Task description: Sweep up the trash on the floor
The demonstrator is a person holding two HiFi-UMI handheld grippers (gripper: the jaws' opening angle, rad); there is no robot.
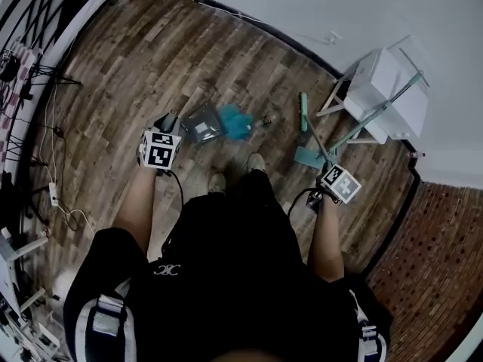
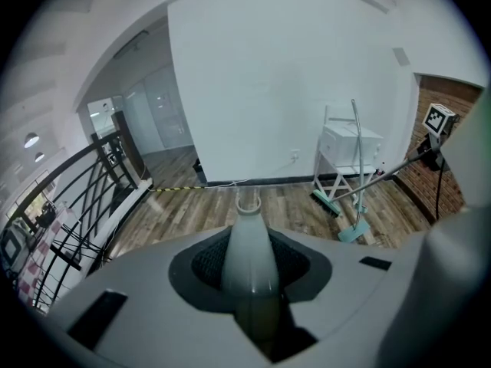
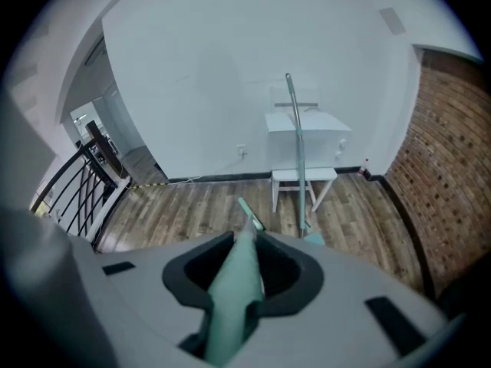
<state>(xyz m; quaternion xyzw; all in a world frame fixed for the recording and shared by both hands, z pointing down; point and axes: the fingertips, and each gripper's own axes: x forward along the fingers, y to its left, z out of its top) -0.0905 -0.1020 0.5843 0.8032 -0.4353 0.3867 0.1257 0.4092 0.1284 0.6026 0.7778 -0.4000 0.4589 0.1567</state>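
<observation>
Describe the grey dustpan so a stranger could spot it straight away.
On the wood floor, just ahead of the person's shoes, sits the grey dustpan, beside a teal heap of trash. Unlike the teal broom nearby, it is dark grey and boxy, its handle in the left gripper.

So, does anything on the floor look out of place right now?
Yes: blue trash lies loose on the wood floor beside the grey dustpan, with a small dark item just past it. Nothing else stands out.
</observation>
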